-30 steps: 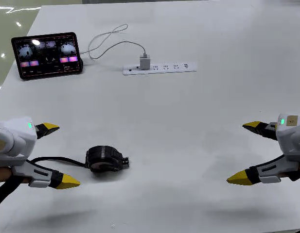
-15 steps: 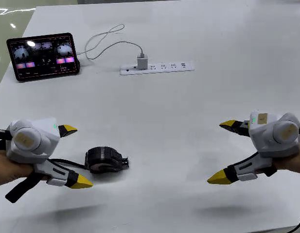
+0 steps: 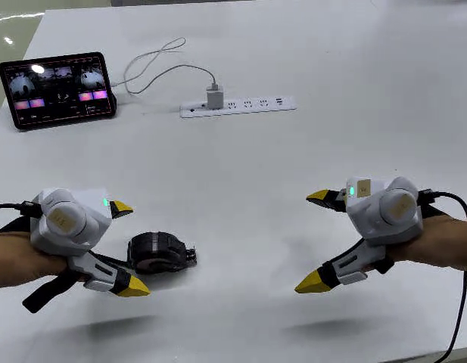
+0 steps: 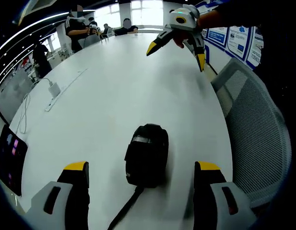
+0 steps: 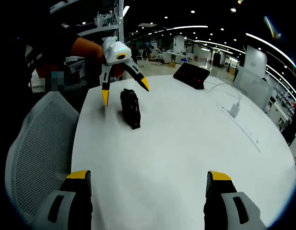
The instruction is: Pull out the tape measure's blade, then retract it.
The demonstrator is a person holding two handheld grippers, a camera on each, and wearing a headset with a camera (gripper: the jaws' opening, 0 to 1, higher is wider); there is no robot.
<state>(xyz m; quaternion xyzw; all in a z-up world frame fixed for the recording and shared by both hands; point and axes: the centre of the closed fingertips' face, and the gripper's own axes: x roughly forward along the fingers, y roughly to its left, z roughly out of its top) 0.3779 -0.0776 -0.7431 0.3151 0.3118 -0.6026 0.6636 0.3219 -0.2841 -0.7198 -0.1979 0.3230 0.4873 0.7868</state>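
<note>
Head view first, says the 1st observer: the tape measure (image 3: 159, 252) lies on the white table (image 3: 241, 174), near its front edge and over on the person's left. Which gripper has it?

Neither, answers the 2nd. The left gripper (image 3: 131, 246) has its 2 jaws spread wide, 1 on each side of the case's near end, with nothing clamped. Whether a tip touches the case cannot be told. The right gripper (image 3: 310, 240) is spread just as wide and holds nothing, well apart from the case across bare table.

And how does the case lie?

Left gripper view settles that: the black case sits between the yellow tips and just ahead of them. Its long axis runs on along the jaws, toward the right gripper. A black strap (image 4: 124, 211) trails back from it between the jaws. In the right gripper view the same case turns a narrow end roughly toward the camera.

So the left is nearer by far?

Yes. The 2nd judges that the left need only close across the case's width to pin it. The right would have to cross the gap to the far end, where a small projection (image 3: 191, 254), probably the blade's hook, faces it. No blade is drawn out, so the task looks barely begun.
</note>
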